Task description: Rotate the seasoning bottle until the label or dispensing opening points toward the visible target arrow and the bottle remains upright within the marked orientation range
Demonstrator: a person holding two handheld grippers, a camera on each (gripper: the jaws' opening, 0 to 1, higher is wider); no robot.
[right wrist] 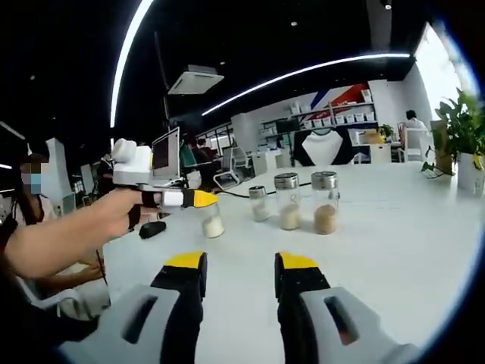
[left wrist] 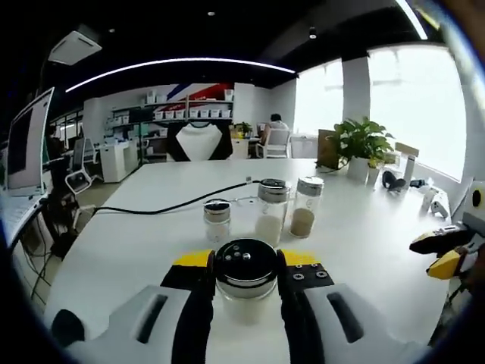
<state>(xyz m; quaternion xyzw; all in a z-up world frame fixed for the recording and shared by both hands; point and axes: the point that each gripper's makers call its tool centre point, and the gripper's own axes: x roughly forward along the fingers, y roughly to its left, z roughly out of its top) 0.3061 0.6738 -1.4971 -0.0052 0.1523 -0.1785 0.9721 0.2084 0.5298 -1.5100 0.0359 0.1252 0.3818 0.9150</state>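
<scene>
A glass seasoning bottle (left wrist: 244,282) with white powder and a perforated metal lid stands upright on the white table (left wrist: 136,250). My left gripper (left wrist: 244,262) is shut on it, with the yellow-tipped jaws pressing on both sides just below the lid. From the right gripper view, that same bottle (right wrist: 213,224) sits under the left gripper (right wrist: 198,199), which a person's hand holds. My right gripper (right wrist: 241,271) hovers open over the table, nothing between its jaws, well to the right of the bottle. It also shows at the right edge of the left gripper view as the right gripper (left wrist: 445,252).
Three more shakers stand in a row behind: a short one (left wrist: 217,220), a tall one with white contents (left wrist: 271,211), a tall one with brown contents (left wrist: 305,206). A black cable (left wrist: 167,206) crosses the table. A potted plant (left wrist: 361,144) and small items sit far right.
</scene>
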